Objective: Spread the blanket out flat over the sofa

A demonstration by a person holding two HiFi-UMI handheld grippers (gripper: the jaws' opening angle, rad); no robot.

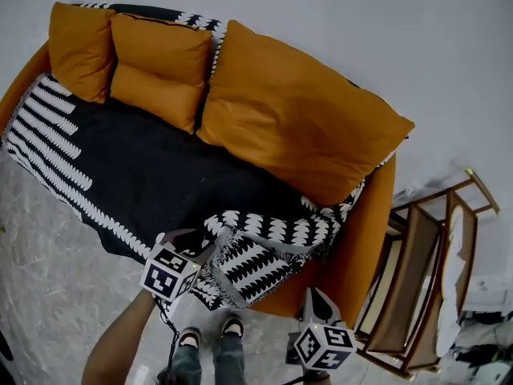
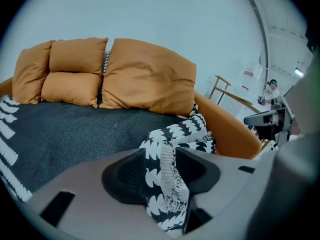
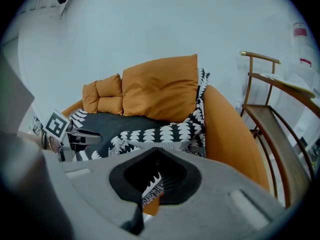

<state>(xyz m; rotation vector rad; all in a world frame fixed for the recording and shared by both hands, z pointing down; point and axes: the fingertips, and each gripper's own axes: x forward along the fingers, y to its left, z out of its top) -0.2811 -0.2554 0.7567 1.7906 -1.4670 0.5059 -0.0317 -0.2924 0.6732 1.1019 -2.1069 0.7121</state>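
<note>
A black blanket (image 1: 144, 167) with white toothed bands along its edges lies over the seat of a curved orange sofa (image 1: 365, 239). Its left and middle parts lie flat on the seat, and the striped left end runs up over the sofa's left arm. Its near right part is bunched and folded (image 1: 256, 251), sitting on the seat's front right corner and hanging over the front edge. Three orange cushions (image 1: 296, 119) lean along the back, the largest at the right and two smaller ones stacked to its left. The left gripper (image 1: 196, 243) reaches in at the near edge of the bunched part. Its own view shows its jaws standing wide apart, with a fringed fold of the blanket (image 2: 165, 179) lying loose in the gap between them. The right gripper (image 1: 317, 297) hangs near the sofa's front, just right of the hanging fold. Its jaws are also apart, and a patterned corner of the blanket (image 3: 150, 186) shows in the gap, though it does not look clamped. A wooden chair (image 1: 417, 279) stands to the right of the sofa. The person's feet (image 1: 210, 335) stand on the pale floor (image 1: 48, 279) near the sofa front.
</note>
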